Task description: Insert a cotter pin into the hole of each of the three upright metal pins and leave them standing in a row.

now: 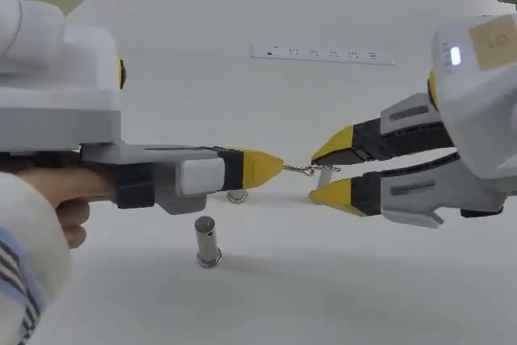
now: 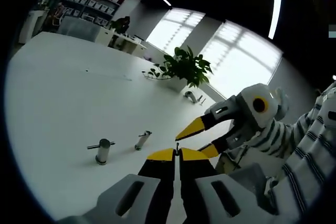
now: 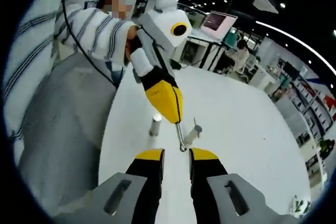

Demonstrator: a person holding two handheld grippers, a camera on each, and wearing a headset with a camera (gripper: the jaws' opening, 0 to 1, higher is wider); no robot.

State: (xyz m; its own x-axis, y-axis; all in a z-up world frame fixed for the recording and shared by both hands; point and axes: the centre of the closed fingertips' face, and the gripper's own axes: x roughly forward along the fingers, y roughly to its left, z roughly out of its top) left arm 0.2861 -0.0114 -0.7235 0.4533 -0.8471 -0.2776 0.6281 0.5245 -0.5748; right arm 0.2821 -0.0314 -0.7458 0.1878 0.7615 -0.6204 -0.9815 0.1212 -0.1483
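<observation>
In the head view the left hand-held gripper is pinched shut on a cotter pin — the right hand-held gripper is open by its far end. A metal pin stands on the white tabletop. In the left gripper view two metal pins stand ahead. In the right gripper view the cotter pin hangs just above the open jaws.

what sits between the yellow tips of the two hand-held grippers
A thin silver wire cotter pin, clamped in the shut left hand-held gripper, its free end reaching toward the open right hand-held gripper. The head view shows this.
</observation>
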